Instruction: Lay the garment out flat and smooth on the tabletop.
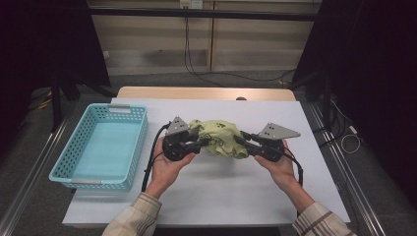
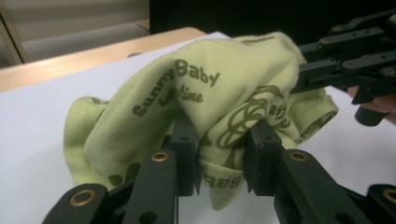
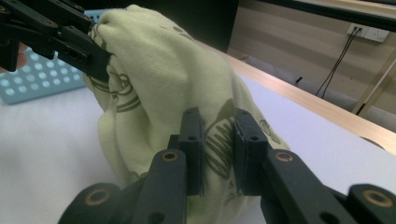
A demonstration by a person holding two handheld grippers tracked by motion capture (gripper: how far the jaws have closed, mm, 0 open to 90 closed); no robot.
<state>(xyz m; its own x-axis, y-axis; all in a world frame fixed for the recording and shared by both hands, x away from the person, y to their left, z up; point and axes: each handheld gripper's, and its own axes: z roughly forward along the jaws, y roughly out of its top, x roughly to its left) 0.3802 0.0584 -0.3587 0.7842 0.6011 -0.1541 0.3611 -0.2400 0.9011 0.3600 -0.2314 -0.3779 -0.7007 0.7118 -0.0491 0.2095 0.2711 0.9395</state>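
So, quick status from my end. Both grippers are pinched onto the same yellow-green cloth (image 1: pixel 220 137), the baby-print one w/ "Sunny Baby" lettering. It's bunched up near the middle of the white table (image 1: pixel 221 191), hanging between the two tools and, as far as I can tell, lifted a bit off the surface. Left gripper (image 1: pixel 200 143) has a fold clamped at the cloth's 9 o'clock side, right gripper (image 1: pixel 239 140) bites it at roughly 3 o'clock. In the left gripper view my jaws are narrow w/ a wad of fabric squeezed between them; same story in the right gripper view, jaws close together on a printed fold.

Stuff I'm worried abt:
- both bites look shallow-ish, just a fold each. If I pull the hands apart too fast, one side prob slips out and the cloth dangles from one tool.
- it's still a crumpled ball, so I can't tell which edge I've got. Might spread it twisted.
- teal basket (image 1: pixel 101 145) sits at 9 o'clock of the cloth, just beside my left hand (image 1: pixel 169 164). Swinging over carelessly could clip its rim w/ the gripper body or cable, or drape cloth over the wall instead of inside.
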